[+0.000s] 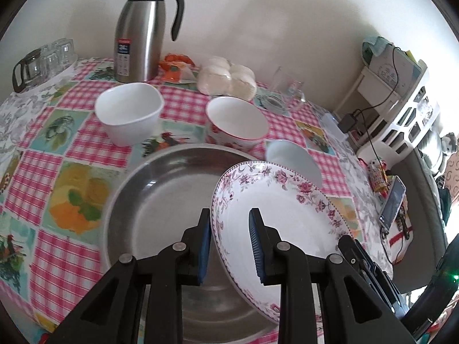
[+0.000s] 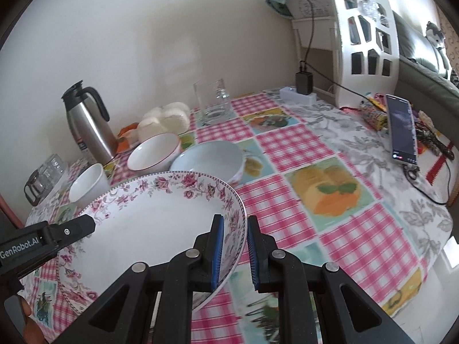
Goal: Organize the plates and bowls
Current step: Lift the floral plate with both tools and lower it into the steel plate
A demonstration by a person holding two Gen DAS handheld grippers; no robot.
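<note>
A white plate with a pink floral rim [image 1: 287, 215] [image 2: 149, 215] is held tilted above a large steel basin [image 1: 160, 200]. My left gripper [image 1: 229, 240] straddles the plate's left rim, jaws apart around it, one pad inside and one outside. My right gripper [image 2: 233, 252] straddles its right rim and is closed on it. The left gripper's body [image 2: 48, 238] shows in the right wrist view. Behind stand a plain white bowl [image 1: 129, 111] [image 2: 89, 186], a red-rimmed floral bowl [image 1: 236, 121] [image 2: 153, 152] and a pale blue bowl [image 1: 292, 160] [image 2: 209, 159].
A steel thermos jug [image 1: 143, 28] [image 2: 89, 120], a glass pot [image 1: 31, 66], wrapped buns [image 1: 226, 78] and a glass mug [image 2: 212, 103] line the back of the checked tablecloth [image 2: 301, 195]. A phone [image 2: 400, 129], cables and a white shelf [image 2: 367, 37] are at the right.
</note>
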